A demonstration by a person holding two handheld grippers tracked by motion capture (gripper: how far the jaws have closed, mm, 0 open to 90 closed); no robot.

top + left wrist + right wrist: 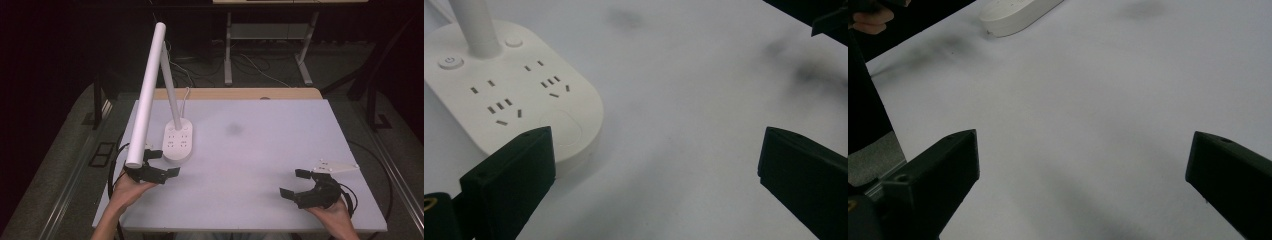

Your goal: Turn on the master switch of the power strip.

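White lamp base [509, 90], oval with socket slots and a power button, sits just ahead and to the left of my left gripper [160, 165]; its near edge lies just beyond the left jaw, not touching as far as I can tell. Left gripper jaws stand wide apart, holding nothing. The lamp's long white tube head [146, 95] slants over that hand. My right gripper [300, 184] rests well apart from the base, jaws equally wide, empty, above the bare pale surface [260, 150].
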